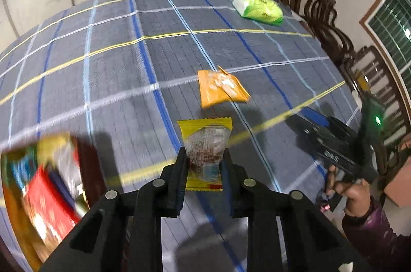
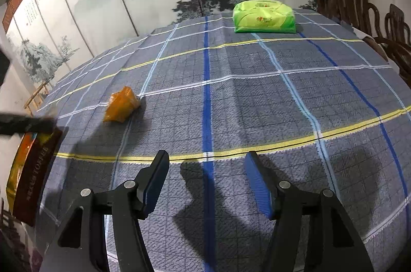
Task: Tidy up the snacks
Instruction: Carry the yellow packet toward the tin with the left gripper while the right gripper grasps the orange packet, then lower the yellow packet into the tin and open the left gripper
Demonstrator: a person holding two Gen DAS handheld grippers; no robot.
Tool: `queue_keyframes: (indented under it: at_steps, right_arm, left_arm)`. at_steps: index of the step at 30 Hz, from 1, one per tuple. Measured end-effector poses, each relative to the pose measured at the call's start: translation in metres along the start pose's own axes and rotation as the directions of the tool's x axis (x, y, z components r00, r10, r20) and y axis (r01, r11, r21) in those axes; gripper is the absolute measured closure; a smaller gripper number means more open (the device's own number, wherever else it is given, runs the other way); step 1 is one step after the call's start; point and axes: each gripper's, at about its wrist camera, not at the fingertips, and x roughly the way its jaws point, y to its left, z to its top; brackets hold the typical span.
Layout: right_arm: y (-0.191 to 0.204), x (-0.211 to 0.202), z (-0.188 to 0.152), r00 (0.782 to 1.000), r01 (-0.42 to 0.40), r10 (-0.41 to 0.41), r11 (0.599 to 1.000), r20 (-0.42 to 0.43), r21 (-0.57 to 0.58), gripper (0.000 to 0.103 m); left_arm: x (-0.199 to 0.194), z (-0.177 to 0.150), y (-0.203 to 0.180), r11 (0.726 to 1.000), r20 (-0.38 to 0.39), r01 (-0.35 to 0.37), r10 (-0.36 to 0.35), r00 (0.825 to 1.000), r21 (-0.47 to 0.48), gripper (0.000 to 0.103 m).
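Your left gripper [image 1: 204,156] is clamped on a small yellow snack packet [image 1: 205,143] with a clear window; its fingers press the packet's two long sides and the packet stands up between them, lifted off the plaid tablecloth [image 1: 115,82]. In the left wrist view, at about twelve o'clock from that packet and near it, an orange snack packet [image 1: 221,88] lies flat on the cloth. Farther out, toward one o'clock and close to the table's far edge, sits a green pack of tissues [image 1: 258,7]. At nine o'clock, low on the left of that view, a blurred heap of bright snack wrappers [image 1: 48,184] in red, yellow and blue fills the edge; what holds them you cannot tell.

Your right gripper [image 2: 206,179] hangs over bare cloth with its jaws apart and nothing between the blue pads [image 2: 257,184]. From it, the orange packet is at ten o'clock and the tissues at twelve. A brown toffee bag [image 2: 30,174] lies at nine o'clock by the table edge. Dark carved wooden chairs [image 2: 359,7] stand at two o'clock beyond the table.
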Motion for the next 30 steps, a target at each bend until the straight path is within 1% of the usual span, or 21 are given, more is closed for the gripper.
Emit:
queue_keyframes:
  at_steps: [2,4,6,8,12,14,16,19,20,21,22,23,24,27,29,30]
  right_arm:
    - [0.004,-0.001,0.004,0.999,-0.045,0.045,0.999,-0.004,-0.007,0.041]
    - [0.015,-0.004,0.01,0.994,-0.103,0.104,0.994,0.016,-0.022,0.039]
    - [0.034,-0.003,0.017,0.99,-0.131,0.134,0.988,0.032,-0.081,0.027]
    - [0.06,0.004,0.025,0.988,-0.146,0.152,0.978,0.032,-0.15,0.023]
    - [0.097,0.028,0.041,0.988,-0.147,0.153,0.964,0.008,-0.219,0.023]
    - [0.112,0.047,0.051,0.994,-0.112,0.113,0.964,-0.007,-0.243,0.023]
    - [0.119,0.059,0.055,0.995,-0.103,0.101,0.964,-0.024,-0.243,0.023]
    - [0.126,0.082,0.058,0.997,-0.07,0.057,0.964,-0.057,-0.255,0.023]
    - [0.127,0.087,0.059,0.996,-0.073,0.057,0.966,-0.067,-0.25,0.024]
    - [0.128,0.092,0.059,0.995,-0.079,0.063,0.966,-0.073,-0.246,0.043]
    - [0.129,0.097,0.059,0.995,-0.068,0.048,0.966,-0.085,-0.251,0.047]
    - [0.131,0.097,0.058,0.997,-0.039,0.02,0.963,-0.075,-0.268,0.052]
    - [0.133,0.096,0.058,0.996,-0.041,0.018,0.96,-0.083,-0.278,0.059]
    - [0.137,0.088,0.054,0.997,-0.056,0.035,0.952,-0.075,-0.3,0.061]
    - [0.133,0.078,0.051,0.995,-0.092,0.076,0.956,-0.066,-0.279,0.061]
    - [0.131,0.072,0.05,0.995,-0.094,0.082,0.958,-0.054,-0.271,0.061]
  left_arm:
    - [-0.007,-0.014,-0.007,1.0,0.015,-0.006,0.006,1.0,-0.015,0.082]
    - [-0.013,-0.027,-0.009,0.999,0.03,-0.014,0.016,0.999,-0.042,0.082]
    - [-0.017,-0.038,-0.009,0.998,0.036,-0.015,0.017,0.999,-0.065,0.082]
    - [-0.023,-0.044,-0.01,0.997,0.053,-0.033,0.037,0.998,-0.069,0.082]
    - [-0.037,-0.049,-0.014,0.996,0.095,-0.071,0.077,0.993,-0.06,0.082]
    - [-0.044,-0.051,-0.015,0.995,0.112,-0.083,0.088,0.99,-0.054,0.081]
    - [-0.05,-0.053,-0.015,0.995,0.126,-0.089,0.095,0.987,-0.052,0.081]
    - [-0.057,-0.054,-0.014,0.995,0.143,-0.085,0.092,0.985,-0.051,0.081]
    - [-0.059,-0.054,-0.013,0.995,0.146,-0.087,0.094,0.985,-0.052,0.081]
    - [-0.061,-0.054,-0.013,0.995,0.15,-0.088,0.096,0.984,-0.056,0.081]
    - [-0.062,-0.054,-0.012,0.995,0.153,-0.086,0.094,0.984,-0.058,0.081]
    - [-0.063,-0.055,-0.011,0.994,0.157,-0.085,0.094,0.983,-0.061,0.081]
    - [-0.064,-0.056,-0.011,0.994,0.159,-0.087,0.096,0.983,-0.064,0.081]
    - [-0.072,-0.061,-0.01,0.994,0.175,-0.085,0.096,0.98,-0.069,0.081]
    - [-0.078,-0.065,-0.009,0.993,0.188,-0.095,0.107,0.976,-0.072,0.081]
    - [-0.082,-0.068,-0.009,0.992,0.194,-0.1,0.112,0.974,-0.073,0.081]
